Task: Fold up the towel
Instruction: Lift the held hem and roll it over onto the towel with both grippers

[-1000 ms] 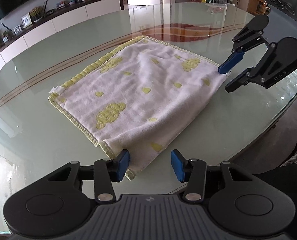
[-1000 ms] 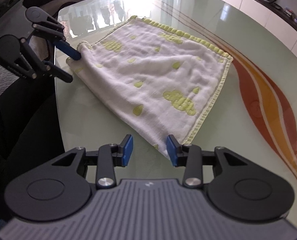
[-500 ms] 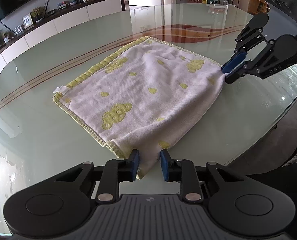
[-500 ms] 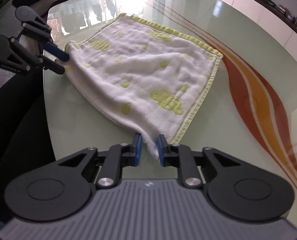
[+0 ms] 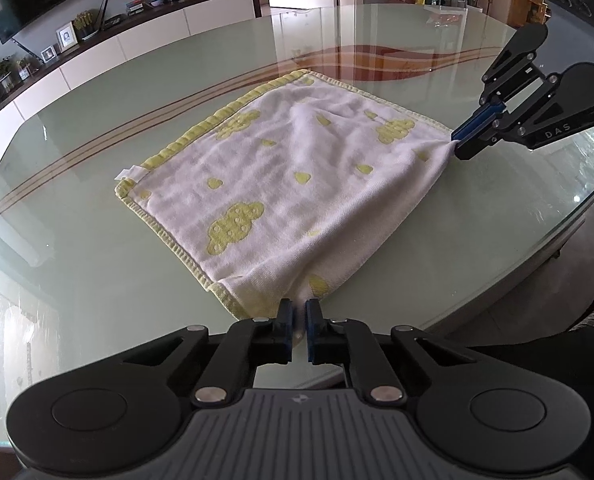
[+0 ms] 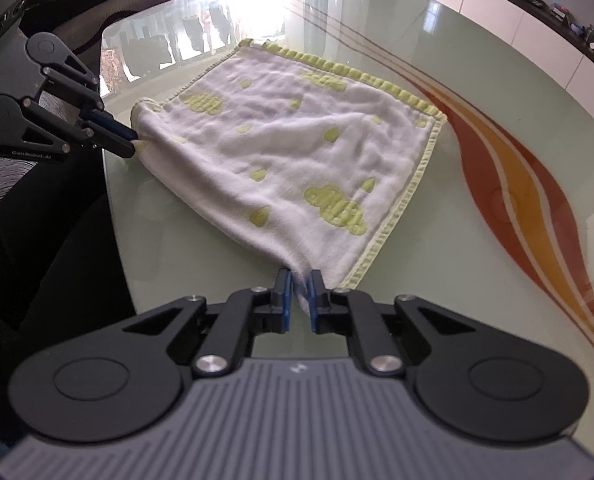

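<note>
Towel (image 5: pixel 293 184) is lying on your glass bench (image 5: pixel 97 128), white with yellow-green clouds and drops and a yellow-green trim, and both near corners are pinched. Your left claw (image 5: pixel 300 322) has its blue pads squeezed onto the corner closest to its own camera, cloth bunched up between them. Your right claw (image 5: pixel 459 140) is clamped on the other near corner, out by the bench edge; from its own wrist view (image 6: pixel 299 294) you can see the fabric gathered between the blue pads. In that same view the left claw (image 6: pixel 135 142) sits off to the left, gripping its corner right at the bench rim. The edge strung between your two claws looks pulled fairly taut and slightly raised, with wrinkles fanning out from each pinch. The far two corners lie flat on the glass, one with a small white tag (image 5: pixel 131 171). It's close to square, so no obvious long axis; the held edge runs along the bench's near rim.
</note>
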`<state>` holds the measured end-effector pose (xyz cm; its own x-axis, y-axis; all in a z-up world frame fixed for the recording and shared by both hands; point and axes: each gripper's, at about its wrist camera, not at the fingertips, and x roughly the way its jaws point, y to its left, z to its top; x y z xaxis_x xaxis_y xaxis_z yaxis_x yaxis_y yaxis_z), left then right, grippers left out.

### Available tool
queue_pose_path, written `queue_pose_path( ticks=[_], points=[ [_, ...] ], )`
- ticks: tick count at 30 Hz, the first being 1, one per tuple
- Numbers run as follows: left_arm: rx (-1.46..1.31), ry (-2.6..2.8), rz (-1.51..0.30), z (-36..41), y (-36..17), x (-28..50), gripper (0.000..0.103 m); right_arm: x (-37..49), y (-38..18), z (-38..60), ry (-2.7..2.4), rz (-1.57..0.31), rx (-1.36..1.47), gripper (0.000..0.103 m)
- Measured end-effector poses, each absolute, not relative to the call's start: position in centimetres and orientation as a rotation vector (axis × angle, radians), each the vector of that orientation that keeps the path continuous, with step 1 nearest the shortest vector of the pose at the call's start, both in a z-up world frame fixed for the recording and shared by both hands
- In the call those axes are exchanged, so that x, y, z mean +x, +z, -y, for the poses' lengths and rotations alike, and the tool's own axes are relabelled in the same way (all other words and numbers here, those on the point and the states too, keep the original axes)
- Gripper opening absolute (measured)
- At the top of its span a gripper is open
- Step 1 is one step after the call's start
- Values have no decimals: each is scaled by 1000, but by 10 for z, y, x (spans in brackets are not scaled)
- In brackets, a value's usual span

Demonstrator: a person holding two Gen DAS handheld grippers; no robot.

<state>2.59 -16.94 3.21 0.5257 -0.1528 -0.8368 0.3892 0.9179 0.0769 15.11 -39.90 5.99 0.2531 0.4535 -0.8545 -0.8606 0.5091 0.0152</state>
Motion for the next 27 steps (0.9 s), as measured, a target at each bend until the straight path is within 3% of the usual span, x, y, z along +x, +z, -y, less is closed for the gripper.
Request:
queue_pose_path(
  ticks=[13,27],
  points=[
    [271,-304,-924,157,51,24,6,148,79,400,946,-878,-493,7],
    [252,-218,-836,131,82,77,4,186,101,372,926,-759,-505,6]
  ],
)
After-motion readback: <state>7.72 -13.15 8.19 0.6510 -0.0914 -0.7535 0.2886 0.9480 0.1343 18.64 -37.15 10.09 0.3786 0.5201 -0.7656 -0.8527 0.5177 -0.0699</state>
